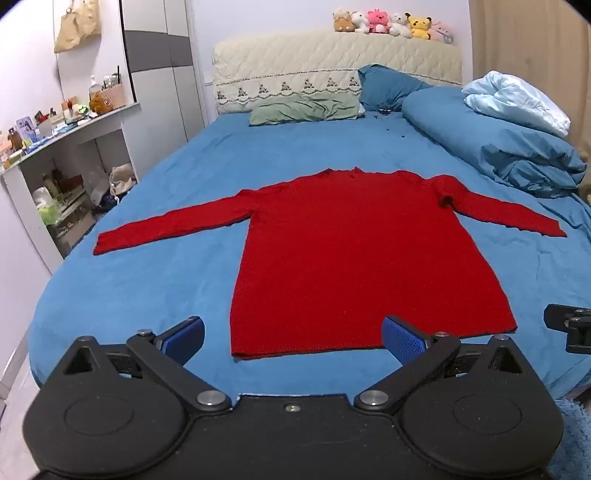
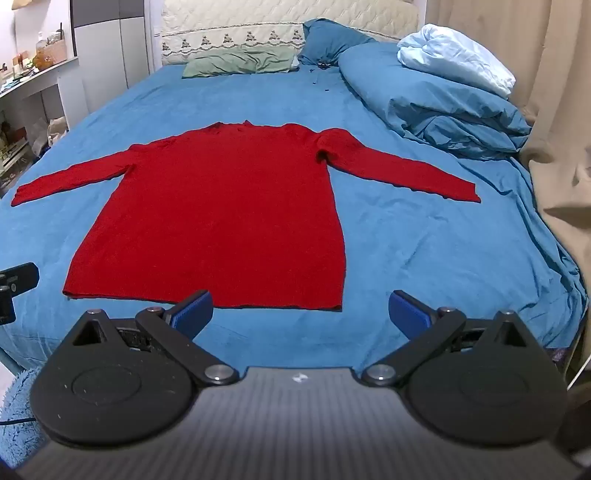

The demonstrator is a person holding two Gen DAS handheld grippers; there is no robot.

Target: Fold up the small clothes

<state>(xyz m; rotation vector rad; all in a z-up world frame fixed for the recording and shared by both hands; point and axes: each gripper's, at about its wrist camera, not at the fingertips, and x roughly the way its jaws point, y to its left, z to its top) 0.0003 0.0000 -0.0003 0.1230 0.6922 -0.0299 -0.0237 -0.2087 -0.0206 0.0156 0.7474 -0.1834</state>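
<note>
On the middle of the bed lies a red knit sweater point(image 1: 365, 254), spread flat with its hem toward the cameras, its collar toward the headboard and both long sleeves stretched out to the sides. The knit looks fine and slightly nubbly; a small fold bunches where its right-hand sleeve joins the body. Beneath it, the blue bedsheet point(image 1: 155, 280) is soft, matte and lightly creased. The left gripper point(image 1: 293, 338) hovers at the foot of the bed just short of the hem, its jaws spread wide with nothing between the ribbed blue pads point(image 1: 184, 338). The right gripper point(image 2: 301, 312) hangs likewise near the hem's right corner, jaws released and empty. Farther off, a rumpled blue duvet point(image 2: 436, 107) is heaped along the right side with a pale blue blanket point(image 2: 458, 62) piled on it. A green pillow point(image 1: 304, 110) lies flat against the quilted cream headboard point(image 1: 332, 55), which carries a row of plush toys point(image 1: 391, 24). A woven basket point(image 1: 112, 96) stands on the cluttered shelf at left; its contents cannot be made out.
</note>
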